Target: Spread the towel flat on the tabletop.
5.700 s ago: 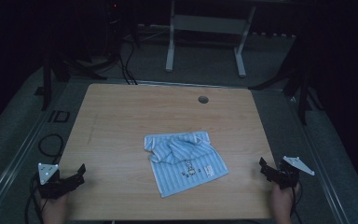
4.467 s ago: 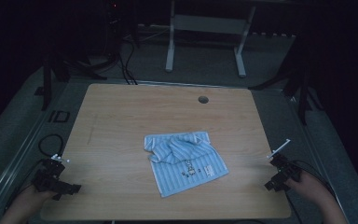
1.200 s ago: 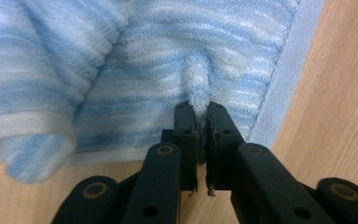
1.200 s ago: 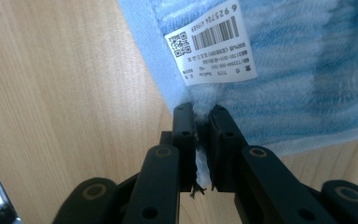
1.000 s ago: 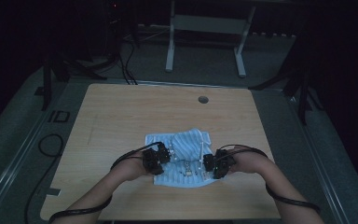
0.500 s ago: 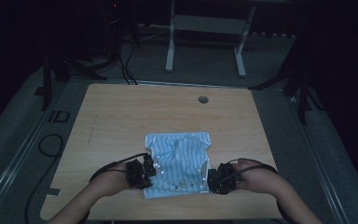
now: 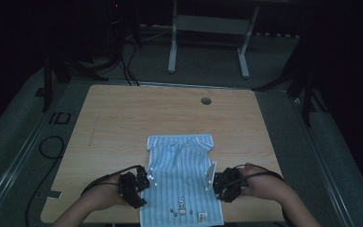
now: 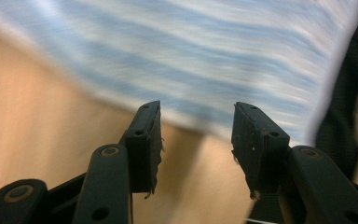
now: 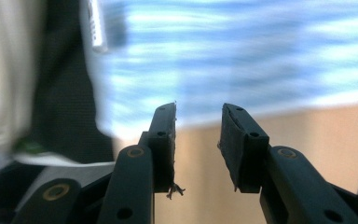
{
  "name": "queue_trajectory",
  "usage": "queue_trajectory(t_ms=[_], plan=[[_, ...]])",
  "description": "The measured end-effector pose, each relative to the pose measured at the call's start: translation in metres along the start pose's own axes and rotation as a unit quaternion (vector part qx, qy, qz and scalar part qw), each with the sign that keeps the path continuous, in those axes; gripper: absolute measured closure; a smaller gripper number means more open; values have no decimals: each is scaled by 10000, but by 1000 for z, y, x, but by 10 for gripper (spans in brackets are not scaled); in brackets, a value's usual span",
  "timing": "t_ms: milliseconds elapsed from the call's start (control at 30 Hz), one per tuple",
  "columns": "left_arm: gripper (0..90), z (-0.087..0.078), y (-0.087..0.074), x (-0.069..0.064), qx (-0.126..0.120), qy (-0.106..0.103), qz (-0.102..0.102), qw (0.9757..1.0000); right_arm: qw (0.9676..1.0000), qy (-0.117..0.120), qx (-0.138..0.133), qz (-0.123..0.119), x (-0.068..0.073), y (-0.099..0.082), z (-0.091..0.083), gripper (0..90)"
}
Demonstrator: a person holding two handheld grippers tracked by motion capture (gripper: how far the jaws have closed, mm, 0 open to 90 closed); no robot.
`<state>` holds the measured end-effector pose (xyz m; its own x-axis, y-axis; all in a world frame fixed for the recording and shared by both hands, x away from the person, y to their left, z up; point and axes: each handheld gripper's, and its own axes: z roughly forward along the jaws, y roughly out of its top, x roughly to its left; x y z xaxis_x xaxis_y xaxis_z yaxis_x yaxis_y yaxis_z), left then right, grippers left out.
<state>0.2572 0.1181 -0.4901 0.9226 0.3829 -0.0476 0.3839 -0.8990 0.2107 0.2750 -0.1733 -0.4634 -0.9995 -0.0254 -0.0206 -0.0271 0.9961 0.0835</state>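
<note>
Near the table's front edge, the striped shirt lies flat, long axis running front to back. Left gripper and right gripper flank its side hems, jaws just parted, seemingly pinching nothing.

High view overlooks table; tool views close, level, share striped cloth.

We record one small light-blue and white striped cloth shirt, lying flat on the near middle of the wooden table. Its collar end faces the far side; its hem reaches the near edge. A small rabbit motif and a tag sit near the hem. Both side edges appear folded inward, giving a narrow rectangle.
</note>
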Motion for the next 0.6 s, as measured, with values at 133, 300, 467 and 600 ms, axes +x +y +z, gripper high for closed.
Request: queue_trajectory(t_ms=[133, 300, 467, 600], plan=[[504, -4, -2, 22, -189, 232, -183, 9994, 9994, -105, -120, 310, -29, -10, -6, 597], [462, 1, 9, 48, -297, 263, -351, 9986, 9986, -239, -127, 455, -63, -9, 8, 559], [451, 18, 26, 64, -129, 315, -283, 9990, 9993, -225, 44, 295, -82, 0, 30, 557], [452, 28, 36, 69, -154, 312, -209, 9992, 9993, -349, 121, 109, -94, 10, 44, 590]])
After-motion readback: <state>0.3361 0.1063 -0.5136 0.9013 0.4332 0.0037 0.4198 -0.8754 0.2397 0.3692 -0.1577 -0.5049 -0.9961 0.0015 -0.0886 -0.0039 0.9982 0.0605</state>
